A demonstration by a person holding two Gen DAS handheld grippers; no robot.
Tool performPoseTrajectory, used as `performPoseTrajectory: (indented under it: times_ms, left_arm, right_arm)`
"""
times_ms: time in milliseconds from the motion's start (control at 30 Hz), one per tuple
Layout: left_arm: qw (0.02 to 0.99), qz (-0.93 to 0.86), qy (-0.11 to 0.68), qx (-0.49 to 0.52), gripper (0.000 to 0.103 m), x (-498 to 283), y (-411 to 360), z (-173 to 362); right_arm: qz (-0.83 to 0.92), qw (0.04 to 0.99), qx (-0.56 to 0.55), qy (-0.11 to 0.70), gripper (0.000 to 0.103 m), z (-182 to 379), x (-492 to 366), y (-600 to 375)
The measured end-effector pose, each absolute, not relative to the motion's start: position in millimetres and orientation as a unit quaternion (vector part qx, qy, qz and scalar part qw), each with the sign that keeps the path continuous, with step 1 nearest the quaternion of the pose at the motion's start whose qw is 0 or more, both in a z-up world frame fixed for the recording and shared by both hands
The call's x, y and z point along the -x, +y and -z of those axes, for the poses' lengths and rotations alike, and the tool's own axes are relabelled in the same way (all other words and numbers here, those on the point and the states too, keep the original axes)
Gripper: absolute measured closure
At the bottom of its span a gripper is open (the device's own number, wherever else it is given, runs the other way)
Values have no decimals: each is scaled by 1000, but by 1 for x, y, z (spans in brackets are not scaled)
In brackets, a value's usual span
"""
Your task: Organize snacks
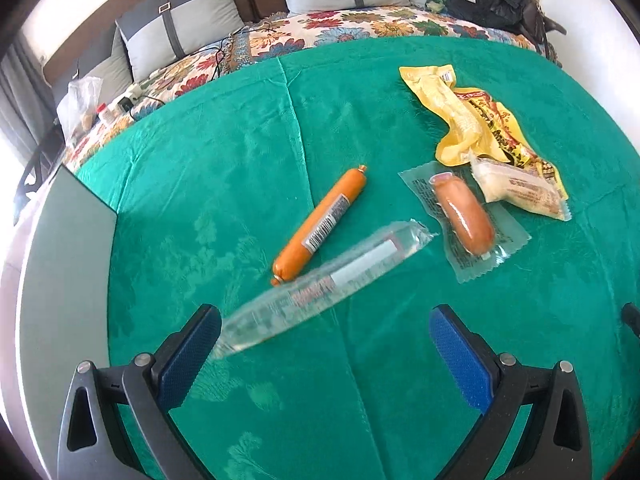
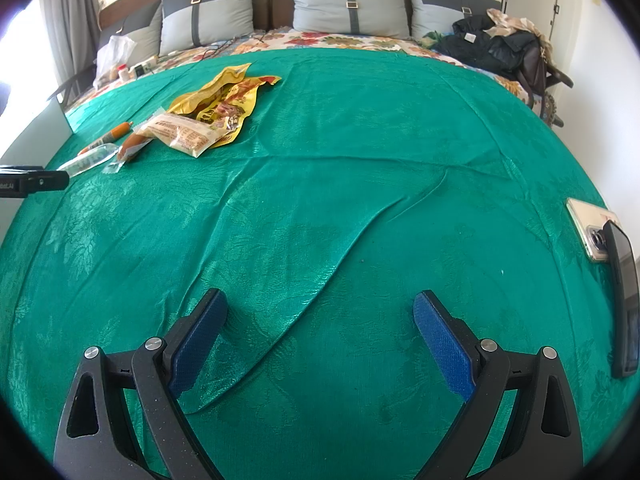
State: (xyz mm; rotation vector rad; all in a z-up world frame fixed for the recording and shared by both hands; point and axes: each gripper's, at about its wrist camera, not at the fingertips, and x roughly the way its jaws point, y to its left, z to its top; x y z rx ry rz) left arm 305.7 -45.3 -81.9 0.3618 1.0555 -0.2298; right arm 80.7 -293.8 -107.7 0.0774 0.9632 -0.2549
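Note:
On the green cloth (image 1: 240,184) lie an orange sausage stick (image 1: 320,224), a sausage in a clear wrapper (image 1: 464,216), a pale wrapped snack (image 1: 520,190) and a yellow bag (image 1: 472,116). A clear wrapped stick (image 1: 320,288) shows blurred, its near end beside the left finger pad (image 1: 188,356). My left gripper (image 1: 324,356) is open. My right gripper (image 2: 320,340) is open and empty over bare cloth (image 2: 360,200). The snacks show far left in the right wrist view: yellow bag (image 2: 224,100), pale snack (image 2: 180,132), clear stick (image 2: 90,160).
Two phones (image 2: 604,256) lie at the cloth's right edge. A grey surface (image 1: 60,280) borders the cloth on the left. Pillows (image 2: 348,4), a floral blanket and dark clothes (image 2: 492,48) lie at the bed's far end.

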Motion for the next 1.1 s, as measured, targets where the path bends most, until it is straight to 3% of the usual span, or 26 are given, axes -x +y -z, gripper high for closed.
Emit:
performPoseTrajectory:
  times_ms: [133, 200, 267, 333, 467, 800, 1000, 1033, 1100]
  left_arm:
    - [829, 111, 509, -202, 4, -327, -44, 96]
    - [823, 144, 527, -158, 24, -330, -36, 94]
    - [812, 163, 547, -120, 55, -330, -30, 93]
    - [809, 164, 555, -108, 73, -326, -27, 92]
    - [801, 151, 574, -70, 84, -311, -20, 91]
    - [787, 129, 598, 79, 84, -216, 3, 94]
    - [809, 145, 566, 59, 80, -198, -3, 92]
    - [814, 147, 559, 56, 71, -198, -3, 91]
    - [826, 136, 545, 44, 44, -201, -7, 91]
  right_arm:
    - [122, 878, -37, 462, 6, 108, -80, -294]
    - [122, 878, -37, 462, 6, 108, -81, -294]
    - [122, 878, -37, 462, 6, 107, -81, -294]
    - [122, 878, -37, 462, 6, 107, -80, -294]
    - [122, 878, -37, 462, 6, 107, -80, -294]
    - [122, 878, -37, 462, 6, 107, -80, -294]
    - [122, 878, -37, 462, 6, 107, -80, -293]
    - [122, 878, -37, 462, 6, 107, -80, -293]
    - [122, 878, -37, 462, 6, 107, -80, -293]
